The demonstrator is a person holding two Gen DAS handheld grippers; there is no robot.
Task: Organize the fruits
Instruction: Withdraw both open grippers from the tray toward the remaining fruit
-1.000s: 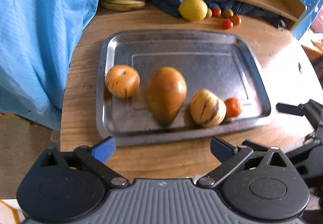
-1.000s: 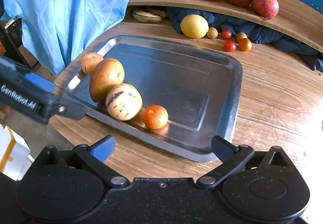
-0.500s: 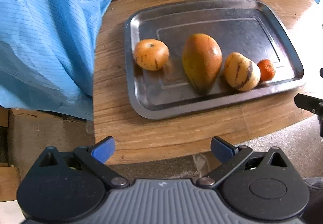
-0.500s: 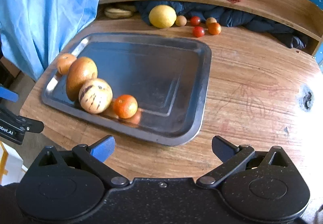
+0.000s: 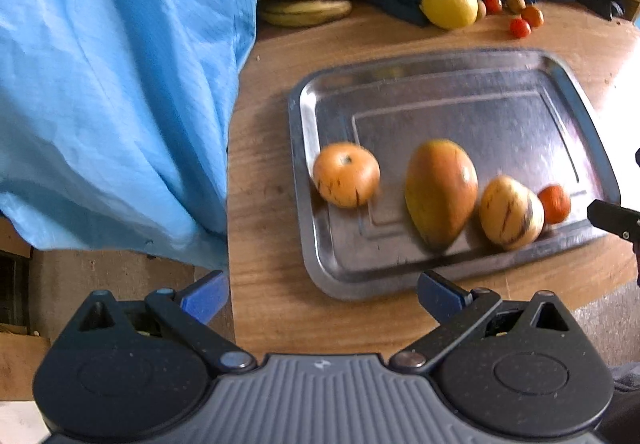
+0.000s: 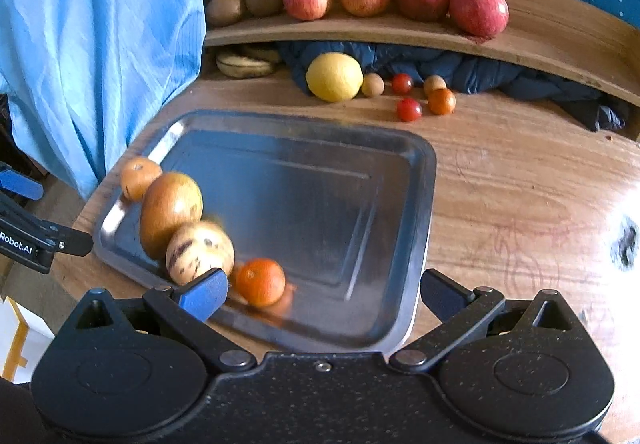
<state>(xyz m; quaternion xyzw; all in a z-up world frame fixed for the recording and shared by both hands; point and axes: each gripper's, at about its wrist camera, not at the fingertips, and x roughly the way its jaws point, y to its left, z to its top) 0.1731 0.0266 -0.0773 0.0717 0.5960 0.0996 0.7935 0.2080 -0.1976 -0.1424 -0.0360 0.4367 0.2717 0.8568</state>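
**Four fruits lined up on the tray, both grippers empty**

At far left hangs a blue cloth [image 5: 120, 84], draped beside the wooden table [image 6: 520, 184]. The left gripper [image 5: 320, 296] hovers off the table's near edge, jaws spread wide with nothing between them. Ahead of it lies the metal tray [image 5: 460, 84], and along the tray's near side sits a row: a round orange fruit [image 5: 346, 174], apart from a large mango-like fruit [image 5: 442, 192], which seems to touch a striped yellow fruit [image 5: 510, 212], with a small tangerine [image 5: 554, 204] just beside that. The right gripper [image 6: 324, 296] hangs over the tray's near rim, equally wide open and holding nothing; its left finger sits close to the striped fruit and tangerine.

Further back, near the shelf [image 6: 400, 30] bearing four apples [image 6: 478, 12], a lemon [image 6: 334, 76] and several small fruits [image 6: 408, 109] remain on the bare table.

The work looks to be between placements. The next move likely calls for reaching past the tray to the loose fruit at the back, closing gently on a round thing that may roll.
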